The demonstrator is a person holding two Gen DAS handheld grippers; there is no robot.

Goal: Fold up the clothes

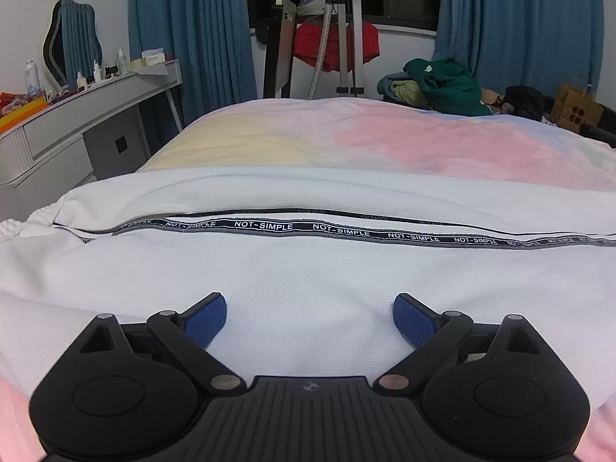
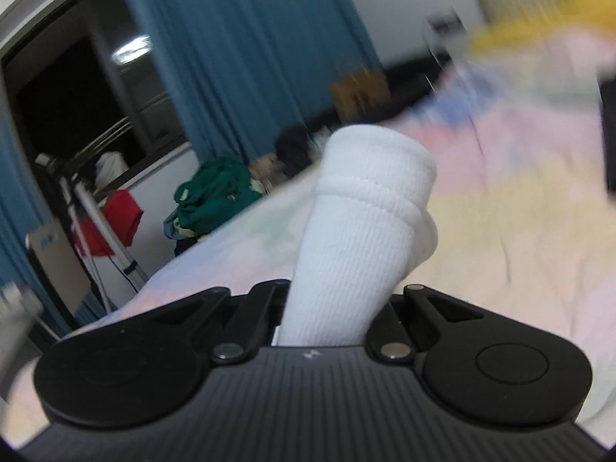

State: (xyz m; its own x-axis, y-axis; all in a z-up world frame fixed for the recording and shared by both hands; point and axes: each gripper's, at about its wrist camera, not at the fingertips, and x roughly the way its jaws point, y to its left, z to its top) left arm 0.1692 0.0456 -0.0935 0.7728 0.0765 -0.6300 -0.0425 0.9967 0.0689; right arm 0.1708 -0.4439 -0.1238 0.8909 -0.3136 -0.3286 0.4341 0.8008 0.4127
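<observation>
A white garment is lying spread across the pastel bedspread, and everything else is sitting in relation to it. A black tape printed "NOT-SIMPLE" is running along the garment from side to side. The left gripper is hovering over the near part of the garment, its blue pads standing wide apart with nothing between them. The right gripper is pinching a ribbed white cuff, its fingers closed on the fabric so that the cuff is sticking up above the bedspread; this view is blurred. Beyond the garment, a green pile of clothes is sitting at the far edge of the bed, with blue curtains hanging behind it and a grey dresser standing off to the garment's left.
</observation>
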